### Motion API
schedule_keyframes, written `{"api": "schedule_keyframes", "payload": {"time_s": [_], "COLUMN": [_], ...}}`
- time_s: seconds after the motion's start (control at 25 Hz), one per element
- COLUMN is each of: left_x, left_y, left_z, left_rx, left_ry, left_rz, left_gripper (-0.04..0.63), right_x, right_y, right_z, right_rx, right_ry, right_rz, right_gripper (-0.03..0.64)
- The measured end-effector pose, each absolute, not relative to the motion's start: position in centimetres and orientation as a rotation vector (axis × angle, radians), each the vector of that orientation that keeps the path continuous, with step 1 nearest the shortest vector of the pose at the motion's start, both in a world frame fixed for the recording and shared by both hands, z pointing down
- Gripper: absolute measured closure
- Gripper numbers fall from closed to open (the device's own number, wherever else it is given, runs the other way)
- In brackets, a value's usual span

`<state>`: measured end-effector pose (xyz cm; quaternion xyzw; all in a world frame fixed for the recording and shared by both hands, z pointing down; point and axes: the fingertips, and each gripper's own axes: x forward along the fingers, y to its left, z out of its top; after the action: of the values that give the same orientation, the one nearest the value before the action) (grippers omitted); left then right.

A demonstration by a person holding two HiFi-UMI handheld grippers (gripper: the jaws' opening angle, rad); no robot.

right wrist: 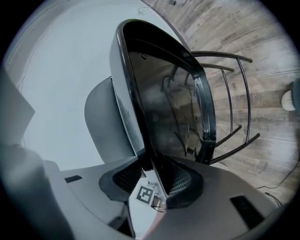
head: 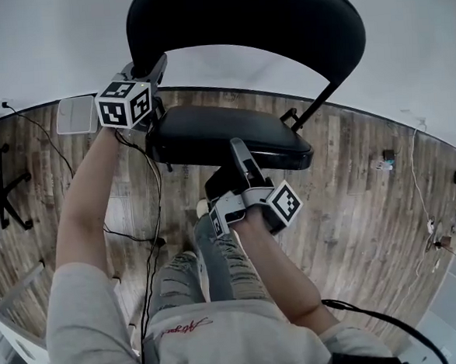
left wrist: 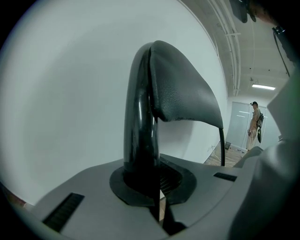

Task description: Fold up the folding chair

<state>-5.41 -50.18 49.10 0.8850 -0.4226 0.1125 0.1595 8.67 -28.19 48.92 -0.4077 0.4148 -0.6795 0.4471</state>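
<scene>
You have the folding chair [head: 232, 130] in front of your knees, between you and the white wall, above the wooden floor [head: 354, 207]. Whether its feet rest on the boards cannot be told.

Your left gripper [head: 158, 64] is clamped tight on the glossy black frame tube [left wrist: 140, 117] just beside the backrest [head: 255, 20]. Your right gripper [head: 238, 148] stands at a middling width, pinching the near edge of the seat [right wrist: 164, 108].

The fold looks begun but not finished. A clear gap shows between seat and backrest, and the legs [right wrist: 234, 93] spread beyond the seat's underside. You have yet to bring the seat flat against the frame.

The chair faces you, its seat front nearest and its backrest far and high. Its long axis runs away from you and up toward the wall.
</scene>
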Motion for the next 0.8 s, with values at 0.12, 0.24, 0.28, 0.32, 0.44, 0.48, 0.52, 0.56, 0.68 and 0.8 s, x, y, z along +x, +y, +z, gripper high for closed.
{"api": "schedule_keyframes", "payload": {"time_s": [0.12, 0.24, 0.28, 0.32, 0.44, 0.48, 0.52, 0.56, 0.68, 0.8], "left_x": [-6.0, -5.3, -4.9, -4.7, -4.8, -4.9, -4.8, -4.7, -4.6, -5.3], "left_y": [-49.5, -52.0, -53.0, -53.6, -54.3, -54.4, -54.4, -54.4, -54.4, -54.4], "left_z": [48.4, 49.6, 50.1, 50.5, 51.0, 50.9, 50.9, 50.8, 50.7, 50.6], "left_rx": [2.526, 2.498, 2.488, 2.479, 2.464, 2.463, 2.465, 2.468, 2.493, 2.549], "left_ry": [-1.209, -1.202, -1.201, -1.201, -1.214, -1.217, -1.216, -1.212, -1.204, -1.25], "left_rz": [0.32, 0.342, 0.348, 0.353, 0.363, 0.363, 0.36, 0.357, 0.396, 0.454], "left_gripper": [0.577, 0.577, 0.577, 0.577, 0.577, 0.577, 0.577, 0.578, 0.577, 0.577], "right_x": [8.2, 9.0, 9.3, 9.6, 9.7, 9.7, 9.7, 9.8, 9.9, 9.9], "right_y": [-27.6, -30.2, -31.1, -31.8, -32.6, -32.6, -32.7, -32.7, -32.8, -33.2], "right_z": [48.3, 49.0, 49.2, 49.5, 49.6, 49.5, 49.5, 49.4, 49.4, 49.6], "right_rx": [-0.991, -0.996, -1.004, -1.01, -1.011, -1.012, -1.015, -1.019, -1.04, -1.052], "right_ry": [1.023, 0.996, 0.986, 0.979, 0.962, 0.956, 0.951, 0.949, 0.95, 0.935], "right_rz": [-1.678, -1.699, -1.705, -1.709, -1.725, -1.729, -1.732, -1.734, -1.747, -1.76], "right_gripper": [0.471, 0.469, 0.469, 0.469, 0.469, 0.469, 0.469, 0.469, 0.469, 0.471]}}
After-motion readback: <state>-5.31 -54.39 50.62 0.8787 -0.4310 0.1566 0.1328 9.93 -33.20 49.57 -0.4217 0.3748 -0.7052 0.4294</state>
